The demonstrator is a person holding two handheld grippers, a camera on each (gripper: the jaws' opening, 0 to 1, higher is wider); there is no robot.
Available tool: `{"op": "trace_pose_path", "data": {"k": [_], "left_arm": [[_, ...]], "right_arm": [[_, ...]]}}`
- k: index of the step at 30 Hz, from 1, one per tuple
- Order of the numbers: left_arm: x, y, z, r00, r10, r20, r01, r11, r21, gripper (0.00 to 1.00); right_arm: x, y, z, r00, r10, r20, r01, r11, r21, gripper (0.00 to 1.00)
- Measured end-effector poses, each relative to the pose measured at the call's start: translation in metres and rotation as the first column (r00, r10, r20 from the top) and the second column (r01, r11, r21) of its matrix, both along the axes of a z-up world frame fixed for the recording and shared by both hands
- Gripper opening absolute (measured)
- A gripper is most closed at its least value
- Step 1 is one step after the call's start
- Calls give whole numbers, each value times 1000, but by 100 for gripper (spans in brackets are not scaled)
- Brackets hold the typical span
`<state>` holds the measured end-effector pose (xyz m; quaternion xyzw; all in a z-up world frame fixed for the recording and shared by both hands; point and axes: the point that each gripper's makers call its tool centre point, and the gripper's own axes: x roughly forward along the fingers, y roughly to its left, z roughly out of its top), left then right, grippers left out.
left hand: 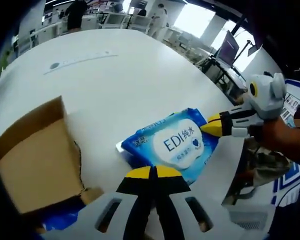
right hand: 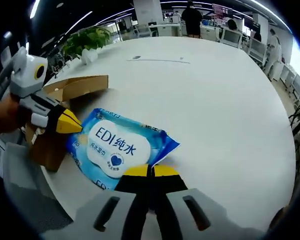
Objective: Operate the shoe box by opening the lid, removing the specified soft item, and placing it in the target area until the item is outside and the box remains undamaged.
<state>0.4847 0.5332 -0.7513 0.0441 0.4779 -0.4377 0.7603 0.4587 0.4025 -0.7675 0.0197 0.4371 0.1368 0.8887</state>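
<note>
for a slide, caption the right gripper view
Both grippers hold the wipes pack on the table.

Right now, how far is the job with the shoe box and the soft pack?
Done: the cardboard shoe box stands open and the blue wet wipes pack lies outside it on the white table. In hand: the left gripper and right gripper pinch opposite edges of the pack. Left: releasing it.

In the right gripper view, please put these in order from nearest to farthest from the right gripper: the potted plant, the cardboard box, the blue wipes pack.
1. The blue wipes pack, lying at the tips of the right gripper.
2. The cardboard box, beyond the pack to the left, by the left gripper.
3. The potted plant, at the table's far left edge.
</note>
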Motion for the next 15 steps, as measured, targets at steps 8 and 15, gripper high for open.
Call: {"op": "trace_pose_path", "data": {"k": [8,15], "left_arm": [[3,0,1,1000,-9,15,9,1000,0,0],[1,3,8,999,-12,30,13,999,-35,5]], "right_arm": [[5,-2,-1,1000,-7,13,7,1000,-6,5],[3,-6,2,1000,-11,22,12,1000,-27,12]]}}
